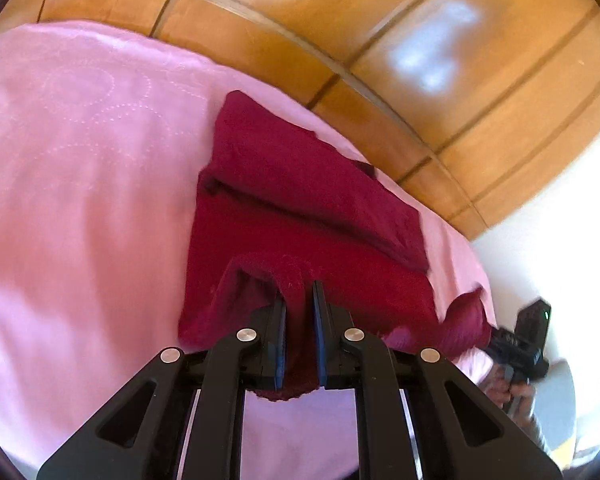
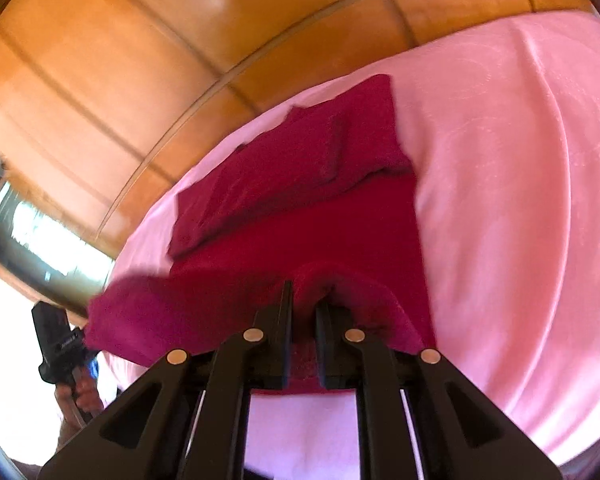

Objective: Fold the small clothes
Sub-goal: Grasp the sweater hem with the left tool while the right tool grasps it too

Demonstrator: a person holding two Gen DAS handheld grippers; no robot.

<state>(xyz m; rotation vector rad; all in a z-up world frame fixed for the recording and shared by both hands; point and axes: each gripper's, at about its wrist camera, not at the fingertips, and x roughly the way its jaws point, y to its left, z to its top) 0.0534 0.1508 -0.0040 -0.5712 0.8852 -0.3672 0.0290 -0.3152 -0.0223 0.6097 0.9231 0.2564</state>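
Left claw [image 1: 300, 296]: jaws narrow, clamped on the near left corner of the garment [image 1: 300, 208]. A fold of dark red cloth bunches between the pads and hangs out below them, so the grip looks firm. Pinching at the corner rather than mid-hem makes sense: it gives control of the whole near edge.

Garment, left view: dark red, knit-looking, lying on the pink bed cover [image 1: 80, 200], close to the bed's far edge. Its far part is already doubled over into a thicker band, with a crease running across. The near part is single layer, rising at the claw.

Beyond the bed: wooden panelling [image 1: 480, 100], glare on it.

Right claw [image 2: 302, 300]: jaws also narrow, gripping the near right corner of the garment [image 2: 300, 220]. Cloth humps up around the fingers. The opposite claw shows at the edge of each view, with the person's hand [image 2: 80, 394] on its handle, so the two grips sit apart along one hem. That spacing keeps the edge taut and straight between them.

Judgement: the step in hand is carrying the near hem over toward the folded far band. Both corners need to travel level and together, or the fold will land skewed. Main risk: the soft knit slipping from one grip, or the cover dragging along.
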